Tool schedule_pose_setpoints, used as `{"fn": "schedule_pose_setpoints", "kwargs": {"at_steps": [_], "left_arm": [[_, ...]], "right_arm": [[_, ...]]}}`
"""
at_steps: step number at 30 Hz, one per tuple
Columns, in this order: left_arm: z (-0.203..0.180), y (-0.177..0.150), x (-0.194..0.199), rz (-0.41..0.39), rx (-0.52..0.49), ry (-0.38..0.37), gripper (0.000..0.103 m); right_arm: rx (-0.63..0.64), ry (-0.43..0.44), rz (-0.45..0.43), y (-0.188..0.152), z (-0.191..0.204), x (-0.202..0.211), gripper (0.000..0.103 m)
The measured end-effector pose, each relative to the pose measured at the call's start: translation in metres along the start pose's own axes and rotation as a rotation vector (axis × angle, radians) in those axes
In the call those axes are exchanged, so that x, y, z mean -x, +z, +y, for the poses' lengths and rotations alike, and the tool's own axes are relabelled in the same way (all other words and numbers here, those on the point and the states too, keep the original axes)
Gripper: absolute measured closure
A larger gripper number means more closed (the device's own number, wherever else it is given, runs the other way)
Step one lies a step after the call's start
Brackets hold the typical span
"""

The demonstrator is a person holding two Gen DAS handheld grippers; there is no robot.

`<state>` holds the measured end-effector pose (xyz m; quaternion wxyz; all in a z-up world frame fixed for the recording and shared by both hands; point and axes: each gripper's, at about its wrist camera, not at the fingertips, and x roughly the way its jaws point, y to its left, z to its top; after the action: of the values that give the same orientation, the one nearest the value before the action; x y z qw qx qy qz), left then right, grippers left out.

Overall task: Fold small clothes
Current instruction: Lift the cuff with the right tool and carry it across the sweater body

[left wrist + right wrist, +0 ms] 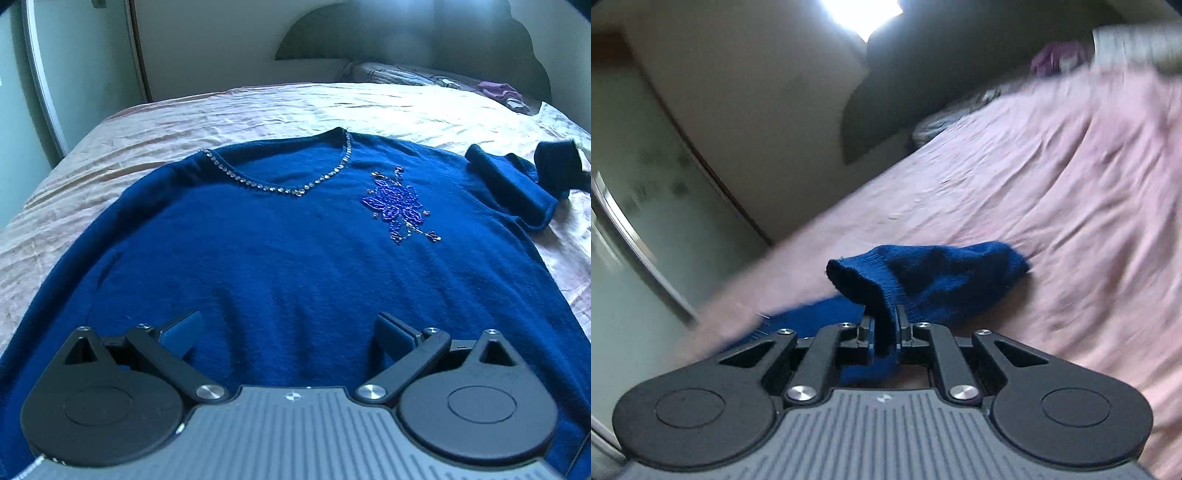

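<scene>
The blue sweater lies flat on the bed. The right gripper is clamped on the sleeve; lift it gently across the chest. The left gripper has fingers apart above the hem. The right view is blurry, and the bottom edge is hidden.

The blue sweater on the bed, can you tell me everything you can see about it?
The dark blue fuzzy knit sweater lies front-up and mostly flat on the wrinkled pink bedsheet. Its V-shaped neckline is edged with a row of small shiny stones, and a beaded blue flower decorates the chest. The sleeve with the ribbed cuff is lifted and bunched, pinched in the shut right gripper. The left gripper hovers open over the sweater's lower part; contact cannot be told.
</scene>
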<state>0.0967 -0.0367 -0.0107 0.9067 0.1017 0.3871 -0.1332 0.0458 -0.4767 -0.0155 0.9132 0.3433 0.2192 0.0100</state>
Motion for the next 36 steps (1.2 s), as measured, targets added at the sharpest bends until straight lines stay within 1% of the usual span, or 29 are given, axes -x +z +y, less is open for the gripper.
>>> {"fn": "schedule_pose_setpoints", "kwargs": {"at_steps": [4, 6, 8, 11, 13, 17, 21, 27, 30, 36], "left_arm": [[0.011, 0.002, 0.001, 0.004, 0.038, 0.004, 0.002], [0.018, 0.003, 0.001, 0.006, 0.073, 0.005, 0.002], [0.025, 0.003, 0.002, -0.001, 0.104, 0.023, 0.002], [0.034, 0.004, 0.006, -0.024, 0.120, 0.054, 0.002], [0.037, 0.004, 0.008, -0.037, 0.109, 0.081, 0.002], [0.042, 0.004, 0.006, -0.037, 0.075, 0.174, 0.002], [0.053, 0.001, 0.002, -0.014, 0.094, 0.236, 0.002], [0.065, -0.004, -0.001, 0.000, 0.103, 0.287, 0.001], [0.067, -0.005, -0.001, -0.001, 0.094, 0.306, 0.000], [0.071, -0.008, -0.002, 0.000, 0.089, 0.321, 0.000]], "right_arm": [[-0.142, 0.179, 0.031, 0.001, 0.006, -0.006, 0.093], [-0.168, 0.252, 0.052, 0.000, 0.017, -0.012, 0.093], [-0.188, 0.320, 0.079, -0.002, 0.029, -0.020, 0.093], [-0.193, 0.402, 0.132, -0.009, 0.052, -0.037, 0.093], [-0.177, 0.431, 0.162, -0.015, 0.067, -0.047, 0.093], [-0.165, 0.490, 0.222, -0.028, 0.091, -0.070, 0.093], [-0.137, 0.526, 0.270, -0.041, 0.115, -0.079, 0.093], [-0.076, 0.561, 0.328, -0.051, 0.150, -0.083, 0.093], [-0.055, 0.574, 0.354, -0.057, 0.160, -0.089, 0.093], [-0.033, 0.606, 0.402, -0.072, 0.186, -0.104, 0.093]]}}
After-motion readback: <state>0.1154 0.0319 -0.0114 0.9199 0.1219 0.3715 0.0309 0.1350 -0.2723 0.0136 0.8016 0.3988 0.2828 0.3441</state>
